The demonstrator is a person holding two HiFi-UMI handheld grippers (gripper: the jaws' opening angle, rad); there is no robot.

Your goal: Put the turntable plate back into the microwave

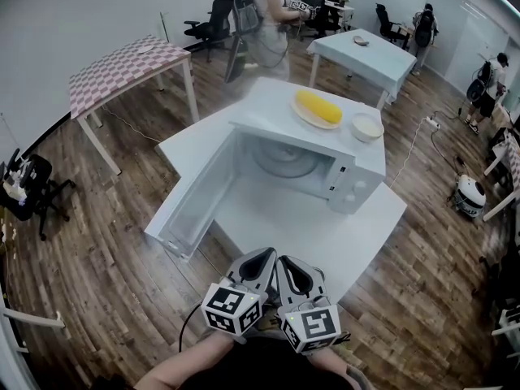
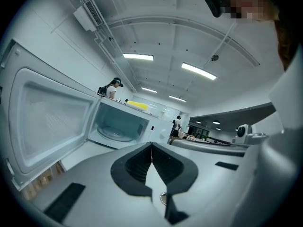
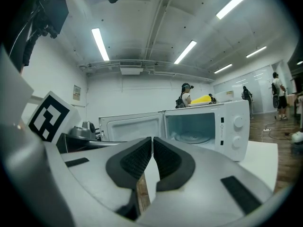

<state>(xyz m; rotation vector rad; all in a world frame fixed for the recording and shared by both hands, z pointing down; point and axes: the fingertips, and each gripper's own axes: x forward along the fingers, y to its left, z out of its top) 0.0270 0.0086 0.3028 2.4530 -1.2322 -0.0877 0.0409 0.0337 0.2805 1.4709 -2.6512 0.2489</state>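
Nearest, the left claw [image 1: 258, 258] and right claw [image 1: 294, 268] sit side by side at the desk's [image 1: 276, 236] 6 o'clock edge, both pinched shut on nothing. Well apart at 12 o'clock, the turntable plate [image 1: 284, 162] lies inside the open microwave [image 1: 357, 187].

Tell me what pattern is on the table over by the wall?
The table has a pink-and-white check on top. It shows best in the head view.

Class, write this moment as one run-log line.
door open | plate in microwave | left gripper shut, empty | right gripper shut, empty
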